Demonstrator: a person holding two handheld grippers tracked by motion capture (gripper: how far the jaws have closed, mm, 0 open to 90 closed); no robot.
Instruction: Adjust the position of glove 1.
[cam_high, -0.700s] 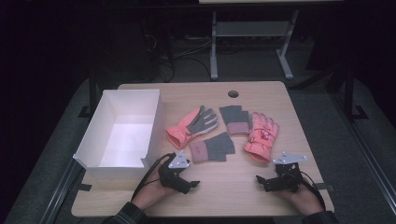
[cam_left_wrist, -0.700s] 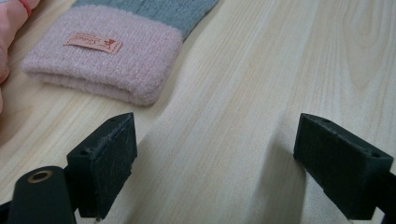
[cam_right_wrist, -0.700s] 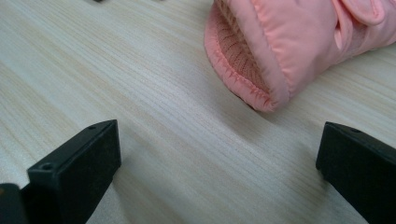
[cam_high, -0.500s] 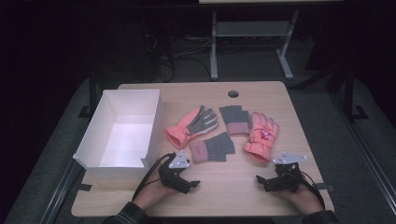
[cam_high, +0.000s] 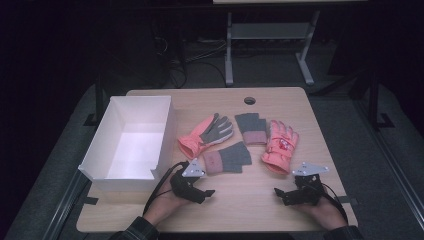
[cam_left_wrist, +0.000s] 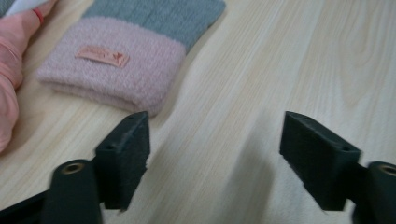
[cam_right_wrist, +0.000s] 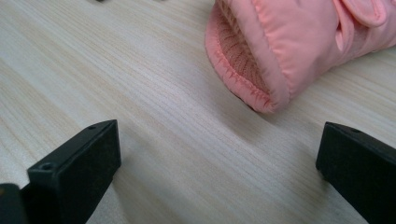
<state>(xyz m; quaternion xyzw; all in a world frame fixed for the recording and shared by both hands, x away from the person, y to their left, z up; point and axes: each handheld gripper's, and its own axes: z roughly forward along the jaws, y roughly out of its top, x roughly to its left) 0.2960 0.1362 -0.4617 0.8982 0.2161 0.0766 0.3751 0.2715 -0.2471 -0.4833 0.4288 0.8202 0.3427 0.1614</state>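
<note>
The wooden table (cam_high: 310, 125) carried a white box (cam_high: 131, 137) at its left, and four gloves lay beside it: two pink gloves (cam_high: 279, 145), two grey knit mitts (cam_high: 227, 159). Near the front edge, the left gripper (cam_high: 206, 192) and right gripper (cam_high: 279, 194) rested just short of the gloves, jaws released wide, grasping nothing.

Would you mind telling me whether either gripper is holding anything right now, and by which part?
Nothing is held: the left gripper and the right gripper are both open over bare table.
</note>
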